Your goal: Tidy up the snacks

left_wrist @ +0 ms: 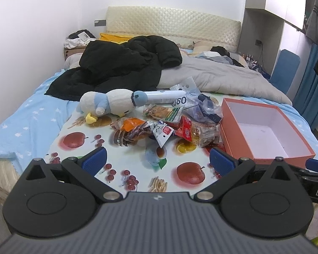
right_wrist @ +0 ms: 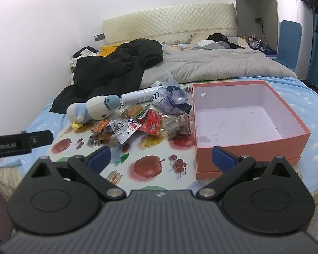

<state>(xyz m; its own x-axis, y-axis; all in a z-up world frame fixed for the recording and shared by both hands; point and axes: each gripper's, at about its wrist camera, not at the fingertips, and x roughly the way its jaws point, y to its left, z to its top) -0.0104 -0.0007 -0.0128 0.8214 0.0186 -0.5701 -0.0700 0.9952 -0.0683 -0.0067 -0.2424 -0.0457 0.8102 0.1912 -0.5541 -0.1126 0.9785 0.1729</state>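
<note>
Both tools, left (left_wrist: 158, 158) and right (right_wrist: 161, 157), hover spread wide and empty over the bed (left_wrist: 27, 124). The snacks (left_wrist: 165, 124) lie heaped beside the box (right_wrist: 252, 146), packets overlapping, most labels unreadable. The right tool's fingers (right_wrist: 223, 158) hide part of the box's near wall.

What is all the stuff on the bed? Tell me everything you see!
snack packets: several, mostly red, orange and clear, piled on the fruit cloth left of the box
box: one, pink outside, white inside, open, nothing in it, right of the snacks
toy duck: one, white and blue, lying behind the snacks
white tube: one, blue cap, beside the duck
fruit cloth: one, white with apples and cherries, under everything
black coat: one, behind the duck
grey blanket: one, behind the box
left claw: open, holding nothing
right claw: open, holding nothing
</note>
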